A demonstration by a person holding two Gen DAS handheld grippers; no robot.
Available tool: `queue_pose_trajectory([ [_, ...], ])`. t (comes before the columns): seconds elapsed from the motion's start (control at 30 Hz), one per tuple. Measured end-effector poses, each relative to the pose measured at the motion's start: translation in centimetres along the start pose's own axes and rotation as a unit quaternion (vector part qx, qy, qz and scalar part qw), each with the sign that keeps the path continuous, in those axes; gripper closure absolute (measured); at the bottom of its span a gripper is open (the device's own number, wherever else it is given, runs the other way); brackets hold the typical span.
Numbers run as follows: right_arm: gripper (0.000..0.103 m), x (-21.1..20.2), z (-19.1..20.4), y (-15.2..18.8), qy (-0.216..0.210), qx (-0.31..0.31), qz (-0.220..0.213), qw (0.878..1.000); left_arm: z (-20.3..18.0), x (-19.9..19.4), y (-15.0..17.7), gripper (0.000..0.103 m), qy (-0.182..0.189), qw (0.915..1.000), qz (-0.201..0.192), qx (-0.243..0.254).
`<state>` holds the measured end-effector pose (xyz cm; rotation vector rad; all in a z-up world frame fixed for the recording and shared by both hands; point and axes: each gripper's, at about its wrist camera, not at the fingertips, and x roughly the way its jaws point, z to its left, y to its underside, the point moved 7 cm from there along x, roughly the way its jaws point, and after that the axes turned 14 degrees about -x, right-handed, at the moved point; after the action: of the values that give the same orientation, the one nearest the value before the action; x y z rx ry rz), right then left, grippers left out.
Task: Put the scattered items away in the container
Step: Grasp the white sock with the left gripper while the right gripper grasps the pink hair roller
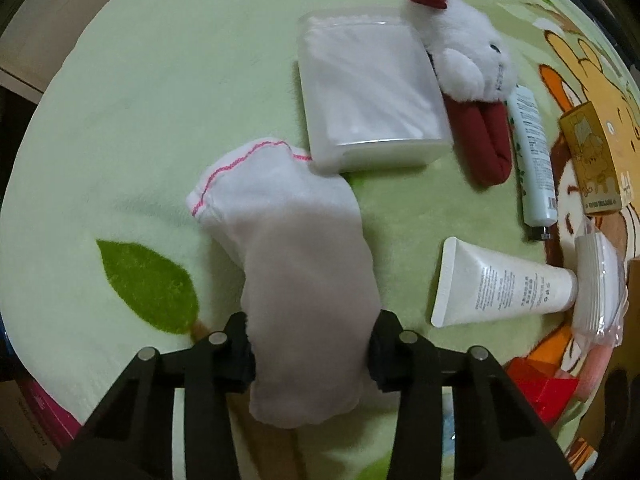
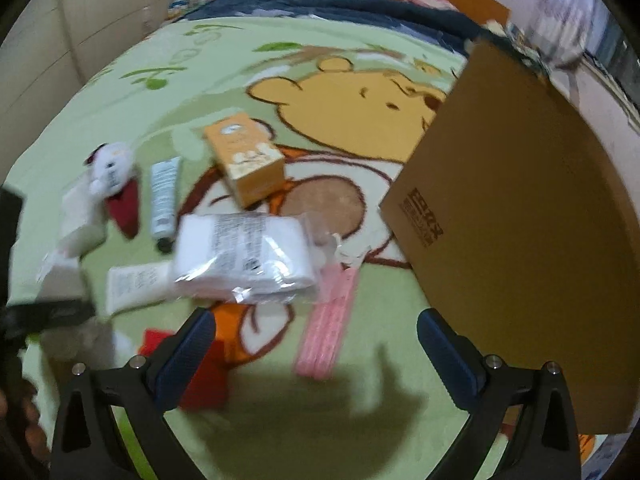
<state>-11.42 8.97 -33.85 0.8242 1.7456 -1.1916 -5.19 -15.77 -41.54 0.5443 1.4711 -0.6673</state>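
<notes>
Bed with green cartoon-bear blanket, items scattered on it. Left tool: points down, fingers pressed on both sides of a white cloth with pink stitching, clenched on it; cloth's far end lies on the blanket, touching the corner of a clear lidded case. Right tool: released, nothing between its blue pads, held above the blanket over its own shadow. Left view only: the cloth in full; the case of white sheets in detail; a green leaf print toward the bed's near left. Both views: white plush with red feet resting against the case; pale tube beside it; white tube touching a plastic-wrapped white pack; small orange box; a red item, partly hidden by a tool in each view. Right view only: container, a tilted brown cardboard box at the bed's right edge, its inside not visible; pink strip pack between the wrapped pack and the box; dark bedding and headboard at the bed's far end; the left tool as a dark blur at the picture's left edge. Right view is blurred; labels unreadable.
</notes>
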Motion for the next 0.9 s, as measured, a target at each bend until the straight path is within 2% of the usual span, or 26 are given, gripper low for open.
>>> queue_pose_trajectory([
  [0.2,0.000,3.9,-1.2,0.7,0.013,0.021,0.066,0.997,-0.2,0.0,-0.1,0.060,0.000,1.0000,0.004,0.009],
  [0.47,0.002,5.8,-1.6,2.0,0.000,0.016,0.091,0.996,-0.8,0.0,-0.2,0.060,-0.003,0.9997,0.005,0.025],
  [0.53,0.022,6.0,-1.5,2.0,-0.024,0.022,0.085,0.996,-1.0,-0.1,-0.2,0.060,-0.004,0.9995,0.004,0.030],
  [0.6,0.056,5.9,-1.6,1.8,-0.024,0.021,0.078,0.996,-1.2,-0.1,-0.2,0.061,-0.006,0.9994,0.002,0.034],
  [0.67,0.074,5.6,-1.4,1.7,-0.031,0.020,0.077,0.996,-1.5,-0.3,-0.2,0.066,-0.005,0.9992,0.000,0.039],
  [0.77,0.076,4.9,-1.6,1.7,-0.040,0.026,0.078,0.996,-1.9,-1.0,-0.2,0.077,-0.001,0.9987,-0.005,0.051],
  [0.9,0.076,3.0,-1.9,2.4,-0.046,0.032,0.080,0.995,-1.9,-2.9,-0.1,0.079,-0.009,0.9969,-0.026,0.074],
])
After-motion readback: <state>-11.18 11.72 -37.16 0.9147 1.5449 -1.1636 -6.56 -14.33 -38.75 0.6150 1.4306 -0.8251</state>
